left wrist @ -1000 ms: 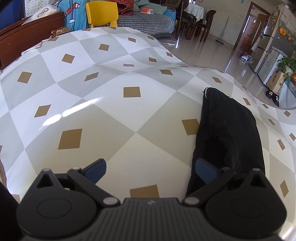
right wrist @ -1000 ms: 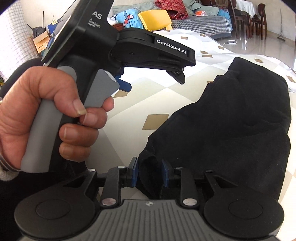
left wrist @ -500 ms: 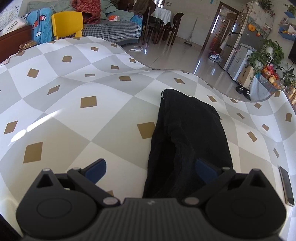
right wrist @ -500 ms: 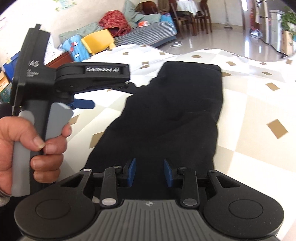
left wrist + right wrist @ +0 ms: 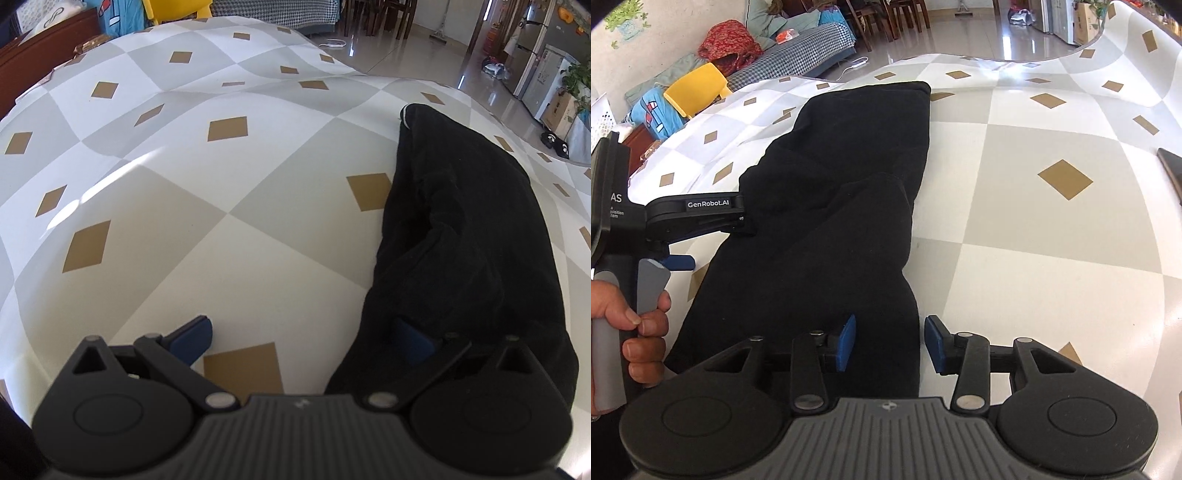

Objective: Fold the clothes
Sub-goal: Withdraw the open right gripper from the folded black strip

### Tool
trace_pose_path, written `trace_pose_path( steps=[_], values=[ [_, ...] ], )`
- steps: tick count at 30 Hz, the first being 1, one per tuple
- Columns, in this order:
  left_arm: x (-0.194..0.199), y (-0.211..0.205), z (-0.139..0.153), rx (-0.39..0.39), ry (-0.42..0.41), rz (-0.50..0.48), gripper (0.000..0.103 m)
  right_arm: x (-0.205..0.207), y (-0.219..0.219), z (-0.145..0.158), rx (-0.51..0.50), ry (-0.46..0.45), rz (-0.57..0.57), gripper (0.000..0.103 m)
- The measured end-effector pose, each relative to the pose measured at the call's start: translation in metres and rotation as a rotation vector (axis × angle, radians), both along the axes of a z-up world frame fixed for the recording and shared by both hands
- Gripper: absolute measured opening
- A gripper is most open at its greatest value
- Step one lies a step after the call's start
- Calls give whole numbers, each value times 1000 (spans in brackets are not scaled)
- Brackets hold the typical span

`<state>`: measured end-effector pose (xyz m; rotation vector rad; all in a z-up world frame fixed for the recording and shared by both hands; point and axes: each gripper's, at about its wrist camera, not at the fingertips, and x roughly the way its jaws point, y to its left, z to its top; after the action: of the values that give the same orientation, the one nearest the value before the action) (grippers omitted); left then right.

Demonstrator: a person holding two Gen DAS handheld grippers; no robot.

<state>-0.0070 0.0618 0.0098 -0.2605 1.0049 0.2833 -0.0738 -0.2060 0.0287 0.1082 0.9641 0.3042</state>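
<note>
— Moved? Right gripper [image 5: 890, 343] let go; jaws opening over black garment's [image 5: 849, 192] near edge on checkered cloth [image 5: 1034, 229].
— Left gripper [image 5: 303, 338]? Wide, empty; one finger maybe touching garment's left edge.

The patterned table cover [image 5: 229, 206] lies bare from its left edge to the black garment [image 5: 461, 236], giving broad passage. Right of the garment [image 5: 849, 206] the cover [image 5: 1034, 236] is open too, except a dark flat object [image 5: 1172, 166] at the right edge.
</note>
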Motion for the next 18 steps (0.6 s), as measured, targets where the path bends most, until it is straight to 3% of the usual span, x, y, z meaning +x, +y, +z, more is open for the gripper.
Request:
trace_pose_path(
  steps=[5,9,12,18],
  values=[
    [-2,-5,-1,36,5,-17,103,-8,9,-1,-55,-22,35,41],
    [-4,-8,0,45,5,-29,103,-11,10,-2,-99,-32,34,18],
    [-5,-11,0,52,6,-43,103,-14,7,-2,-101,-24,23,10],
    [-8,-16,2,74,2,-56,103,-23,8,-3,-135,-20,33,7]
  ],
)
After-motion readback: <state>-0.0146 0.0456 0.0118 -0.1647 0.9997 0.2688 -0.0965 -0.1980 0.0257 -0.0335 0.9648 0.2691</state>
